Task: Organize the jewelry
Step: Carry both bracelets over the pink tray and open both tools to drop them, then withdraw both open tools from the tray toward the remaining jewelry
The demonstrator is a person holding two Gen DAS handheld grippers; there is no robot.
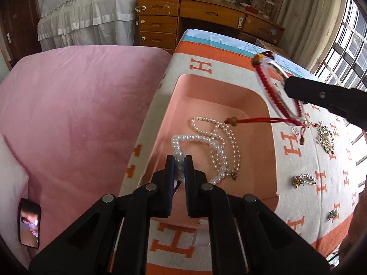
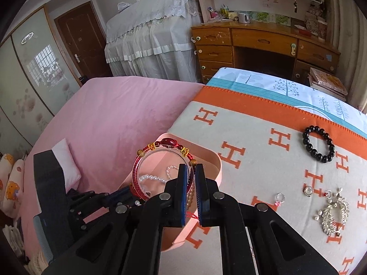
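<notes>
A pink tray (image 1: 254,98) sits on the orange-and-cream blanket (image 1: 201,65). Pearl necklaces (image 1: 218,146) lie in it. My left gripper (image 1: 179,160) is shut on a white pearl strand (image 1: 177,154) low inside the tray. My right gripper (image 2: 190,171) is shut on a red cord bracelet on a clear ring (image 2: 158,158), held above the tray (image 2: 216,160). In the left wrist view that bracelet (image 1: 266,84) hangs from the right gripper (image 1: 286,83), its red tail (image 1: 247,121) over the tray.
A black bead bracelet (image 2: 318,144), two small rings (image 2: 280,198) and a silver brooch (image 2: 335,213) lie on the blanket right of the tray. More small pieces (image 1: 302,180) lie there. A pink bed (image 1: 75,114) with a phone (image 1: 29,222) is left.
</notes>
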